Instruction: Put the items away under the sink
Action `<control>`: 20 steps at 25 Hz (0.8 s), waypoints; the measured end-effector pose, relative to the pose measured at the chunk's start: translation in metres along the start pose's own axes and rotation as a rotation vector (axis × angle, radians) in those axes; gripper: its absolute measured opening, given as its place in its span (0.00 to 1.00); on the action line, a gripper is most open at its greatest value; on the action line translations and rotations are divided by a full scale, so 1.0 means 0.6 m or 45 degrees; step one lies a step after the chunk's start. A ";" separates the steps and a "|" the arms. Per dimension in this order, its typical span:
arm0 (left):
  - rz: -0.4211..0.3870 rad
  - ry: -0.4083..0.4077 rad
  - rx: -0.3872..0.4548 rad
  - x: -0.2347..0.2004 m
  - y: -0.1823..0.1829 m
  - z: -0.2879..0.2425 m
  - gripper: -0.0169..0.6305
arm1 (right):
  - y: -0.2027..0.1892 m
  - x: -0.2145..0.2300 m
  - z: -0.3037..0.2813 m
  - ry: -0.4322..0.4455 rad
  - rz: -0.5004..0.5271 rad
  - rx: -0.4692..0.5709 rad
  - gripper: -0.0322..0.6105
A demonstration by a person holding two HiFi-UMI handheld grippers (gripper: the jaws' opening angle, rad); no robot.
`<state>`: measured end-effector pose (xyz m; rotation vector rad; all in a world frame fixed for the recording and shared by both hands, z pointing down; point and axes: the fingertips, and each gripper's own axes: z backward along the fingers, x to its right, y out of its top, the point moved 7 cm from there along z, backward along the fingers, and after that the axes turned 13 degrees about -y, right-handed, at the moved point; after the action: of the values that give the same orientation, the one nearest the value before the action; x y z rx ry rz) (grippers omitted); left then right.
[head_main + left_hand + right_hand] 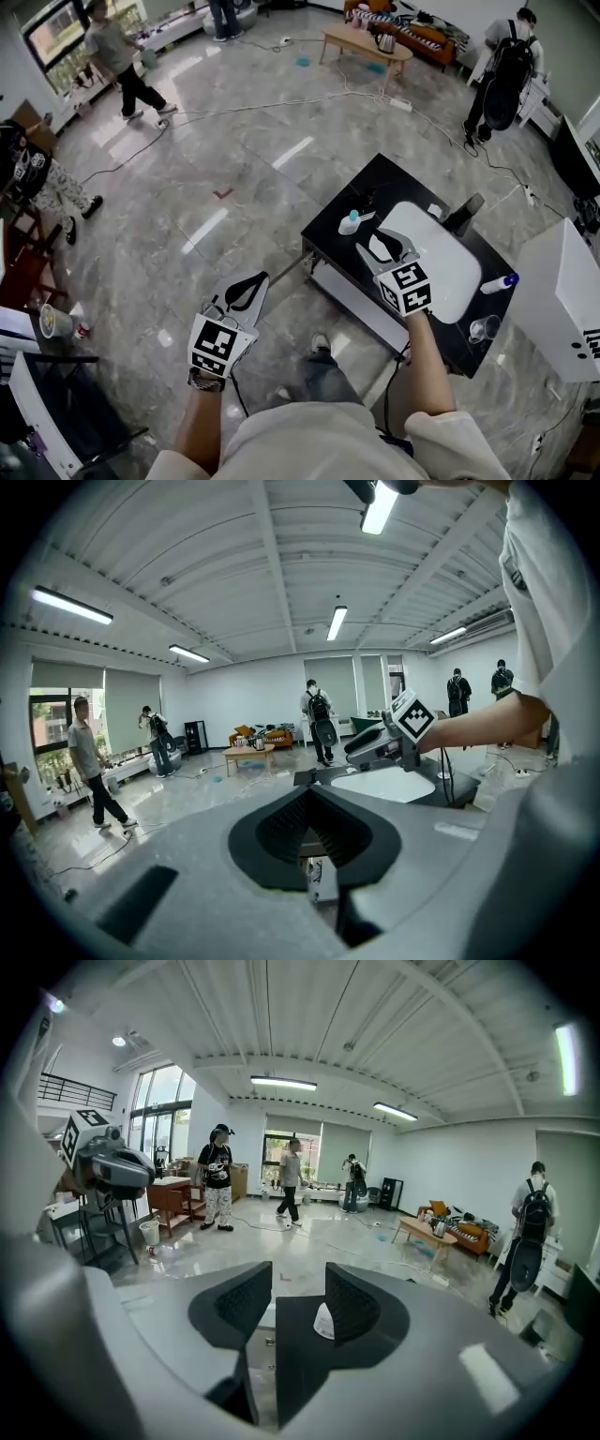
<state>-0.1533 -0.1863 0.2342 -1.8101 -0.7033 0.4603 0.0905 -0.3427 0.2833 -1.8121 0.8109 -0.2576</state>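
Right tool (375,247) open, empty, forearm stretched out over edge of white oval sink basin (450,272) on black tabletop (375,183). Left tool (255,284) closed, empty, held low over grey marble floor (234,169). Small teal-capped bottle (350,222) sits just beside basin, untouched.

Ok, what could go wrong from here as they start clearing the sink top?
The clear glass stands near the black table's edge. A careless reach with the open, empty right gripper might tip it off. The blue-capped bottle appears to lie on its side beside the white sink and could roll if nudged. The left gripper is shut and must open before grasping.
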 end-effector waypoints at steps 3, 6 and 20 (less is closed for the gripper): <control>0.022 0.028 -0.014 -0.013 0.001 -0.020 0.03 | -0.018 0.023 -0.050 0.041 0.023 -0.053 0.35; 0.047 0.053 -0.021 -0.031 0.000 -0.040 0.03 | -0.038 0.037 -0.096 0.080 0.055 -0.113 0.35; 0.141 0.082 -0.056 -0.078 -0.017 -0.133 0.03 | -0.108 0.065 -0.226 0.198 0.139 -0.278 0.37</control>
<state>-0.1420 -0.2716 0.2697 -1.9035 -0.5748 0.4610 0.0730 -0.4571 0.3869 -1.9608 1.0793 -0.2489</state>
